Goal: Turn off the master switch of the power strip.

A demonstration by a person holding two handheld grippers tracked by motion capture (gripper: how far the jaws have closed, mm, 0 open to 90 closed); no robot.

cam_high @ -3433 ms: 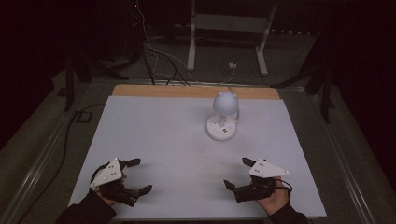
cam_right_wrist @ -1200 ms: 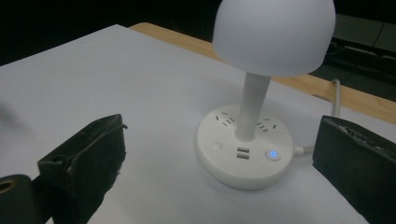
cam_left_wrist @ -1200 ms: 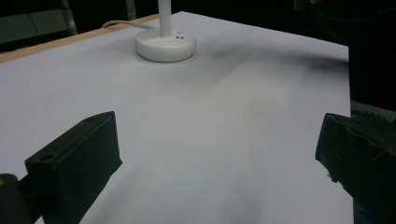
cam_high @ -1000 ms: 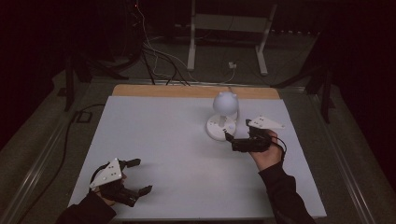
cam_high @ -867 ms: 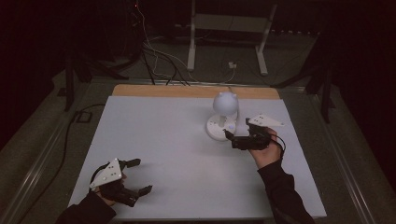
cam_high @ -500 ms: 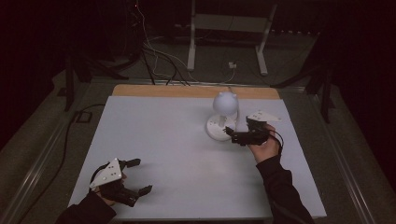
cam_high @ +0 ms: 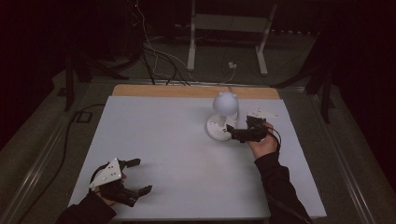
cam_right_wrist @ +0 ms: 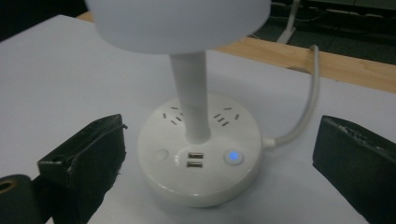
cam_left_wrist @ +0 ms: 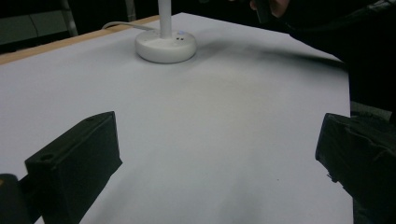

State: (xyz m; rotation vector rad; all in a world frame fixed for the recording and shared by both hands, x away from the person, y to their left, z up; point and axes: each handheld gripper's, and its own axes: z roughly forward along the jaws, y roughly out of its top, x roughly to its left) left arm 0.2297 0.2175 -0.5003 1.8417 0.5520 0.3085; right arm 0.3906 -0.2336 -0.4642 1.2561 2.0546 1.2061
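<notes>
A white desk lamp with a round head [cam_high: 225, 103] stands on a round base [cam_high: 219, 129] at the table's far middle. The base [cam_right_wrist: 201, 154] carries sockets, two USB ports and a lit blue button [cam_right_wrist: 233, 156]; its white cable [cam_right_wrist: 306, 107] runs off to the back. My right gripper [cam_high: 232, 133] is open just right of the base, jaws pointing at it [cam_right_wrist: 219, 172]. My left gripper [cam_high: 136, 176] rests open at the near left corner, nothing between its jaws [cam_left_wrist: 215, 158]; the base [cam_left_wrist: 165, 45] shows far ahead.
The white table top [cam_high: 163, 140] has a wooden strip [cam_high: 187, 91] along its far edge. Beyond it, cables and a metal stand's legs [cam_high: 226, 42] lie on the dark floor. A dark-sleeved forearm [cam_high: 278, 182] reaches over the right side of the table.
My right gripper has travelled from the near right edge up to the lamp base and closed in on it from the right. The left gripper has stayed put.
</notes>
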